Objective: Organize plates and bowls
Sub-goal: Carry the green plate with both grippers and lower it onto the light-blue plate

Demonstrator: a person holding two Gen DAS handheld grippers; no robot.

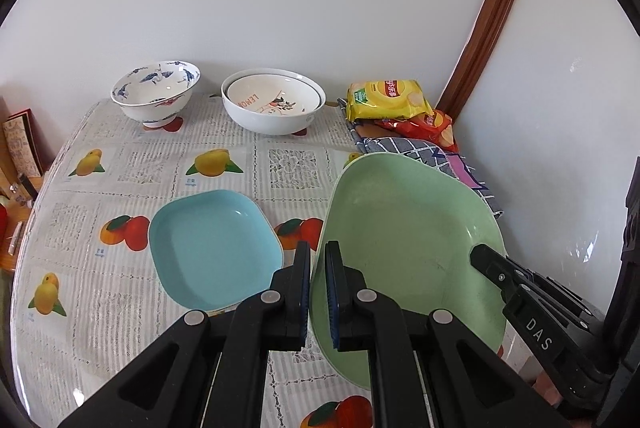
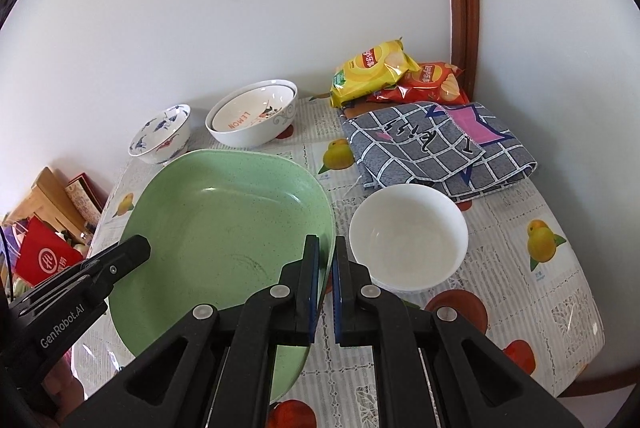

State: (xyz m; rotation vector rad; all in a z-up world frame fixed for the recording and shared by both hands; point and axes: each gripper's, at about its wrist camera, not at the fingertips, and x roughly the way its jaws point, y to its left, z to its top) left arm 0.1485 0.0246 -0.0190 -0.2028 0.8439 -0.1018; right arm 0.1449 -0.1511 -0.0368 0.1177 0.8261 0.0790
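- The green plate (image 1: 404,248) is lifted above the table (image 1: 80,308) and is tilted; each hand-held gripper holds it from one side.
- The left hand-held gripper (image 1: 318,292) is closed on the left rim of the green plate, the rim is pinched between its blue pads.
- The right hand-held gripper (image 2: 326,288) is closed on the right rim of the same plate. From the left view, the letters "DAS" are written in white on its black body.
- In the right view, the side of the left hand-held gripper carries the words "GenRobot.AI".
- A blue plate (image 1: 216,248) lies flat on the table, just beside the green plate on its left.
- A plain white bowl (image 2: 408,240) stands on the table to the right of the green plate.
- Near the wall, a white bowl (image 1: 272,105) has a smaller bowl inside, and the orange word "LEMON" can be read in it.
- A blue-patterned bowl (image 1: 156,93) stands to the left of these two.
- A yellow chip bag (image 2: 372,71) and a red chip bag (image 2: 428,83) lie at the back corner; their printing is too small to read.
- A grey checked cloth (image 2: 436,147) lies folded in front of the bags.
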